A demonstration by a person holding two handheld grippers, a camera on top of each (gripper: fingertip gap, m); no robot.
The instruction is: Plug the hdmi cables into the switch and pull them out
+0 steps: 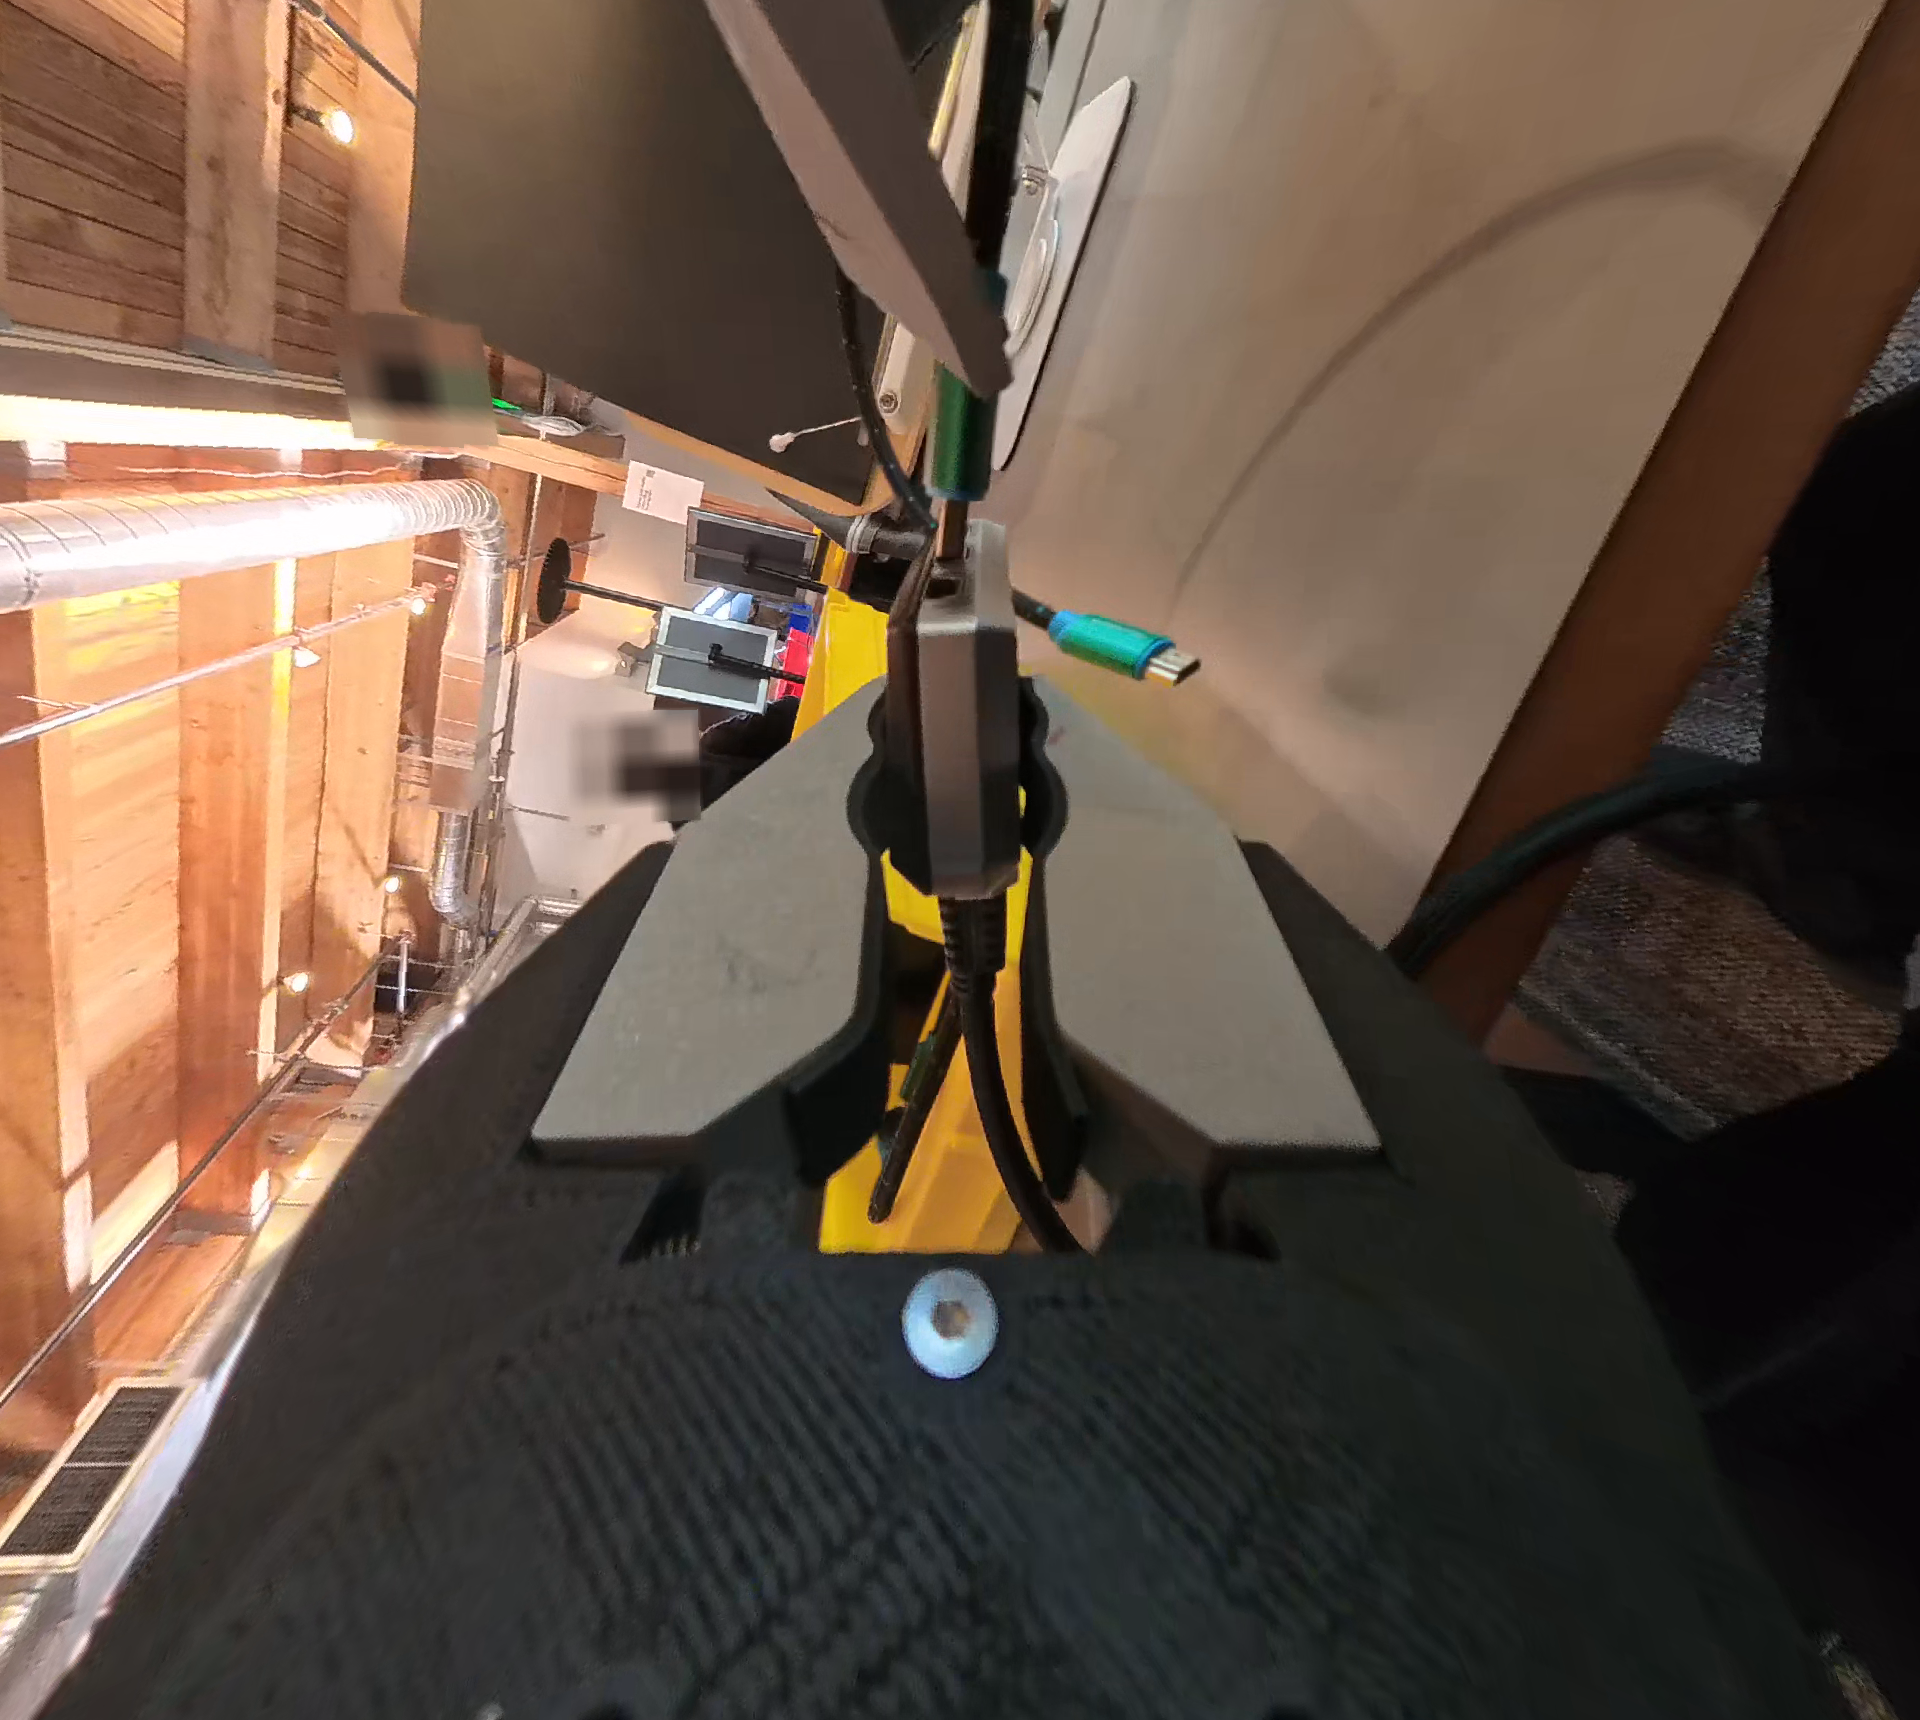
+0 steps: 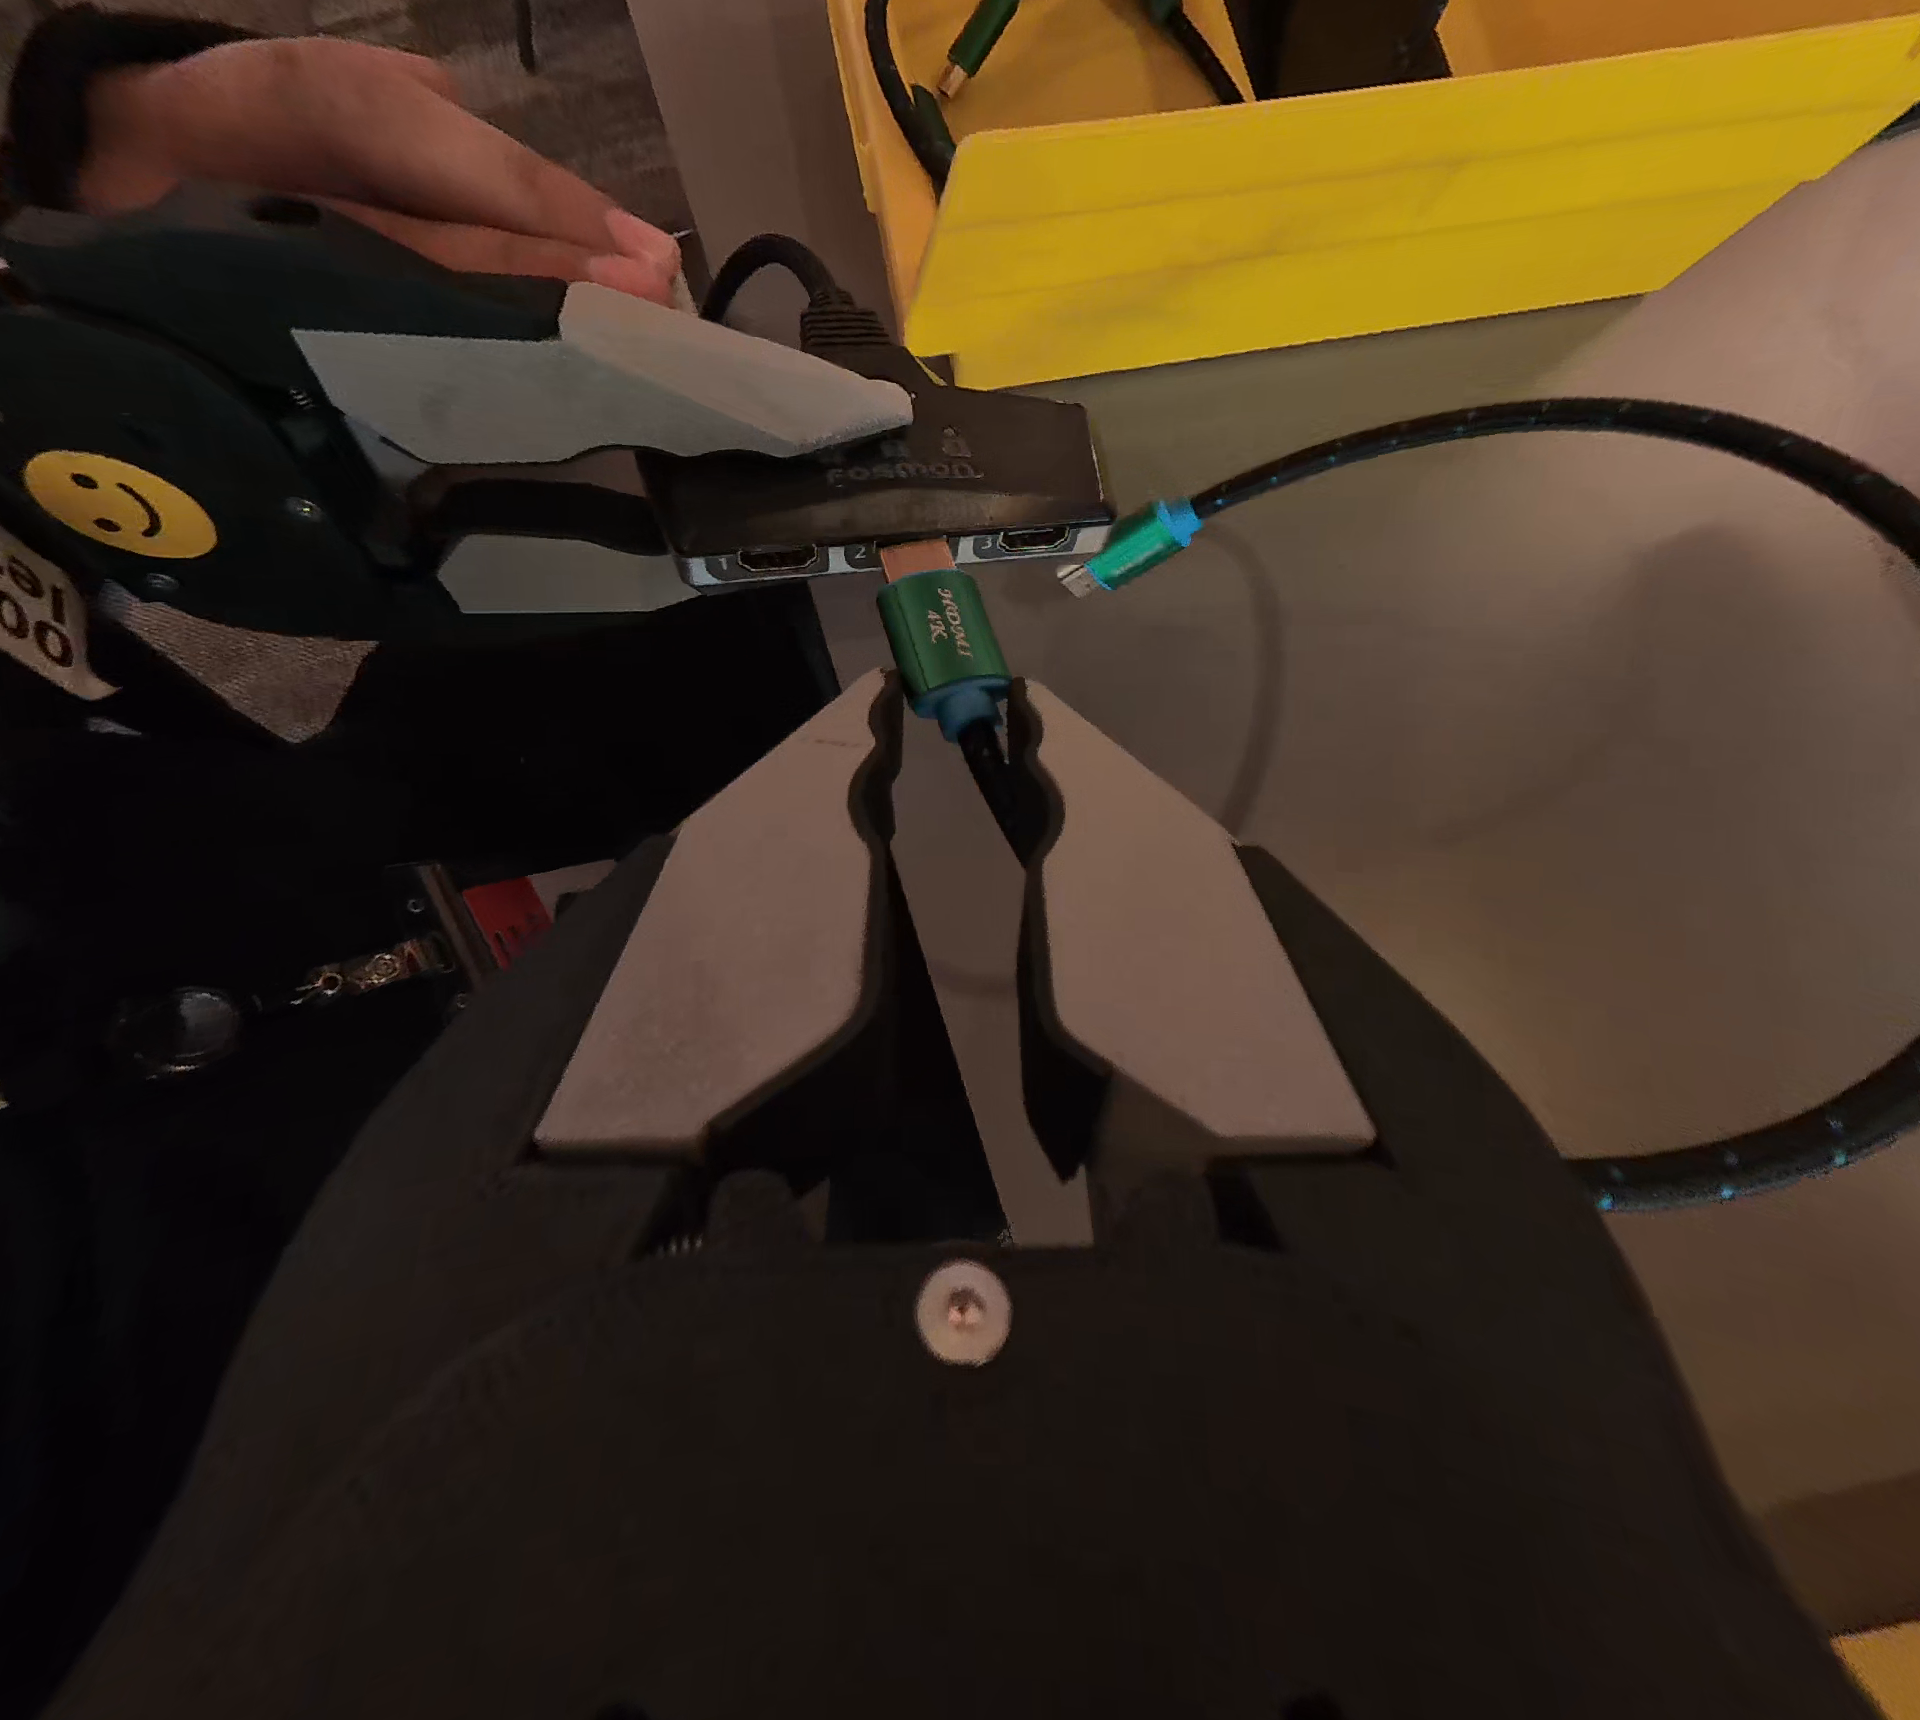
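My left gripper [image 1: 961, 735] is shut on the black HDMI switch [image 1: 961, 683], seen edge-on, with its own black lead trailing back between the fingers. In the right wrist view the switch [image 2: 883, 465] is held above the table edge with three ports facing me. My right gripper [image 2: 951, 714] is shut on the rear of a green HDMI plug [image 2: 930, 631]. The plug's metal tip sits partly in the middle port. A second green plug [image 2: 1132, 543] on a braided cable [image 2: 1558, 423] lies loose on the table right of the switch. It also shows in the left wrist view [image 1: 1122, 647].
A yellow bin [image 2: 1351, 216] stands on the grey table [image 2: 1455, 839] behind the switch and holds more braided cables [image 2: 997, 8]. A person's hand [image 2: 364, 132] grips the left tool. The table edge runs just left of the switch, with carpet below. My right fingertips sit around 6 centimeters from my left ones.
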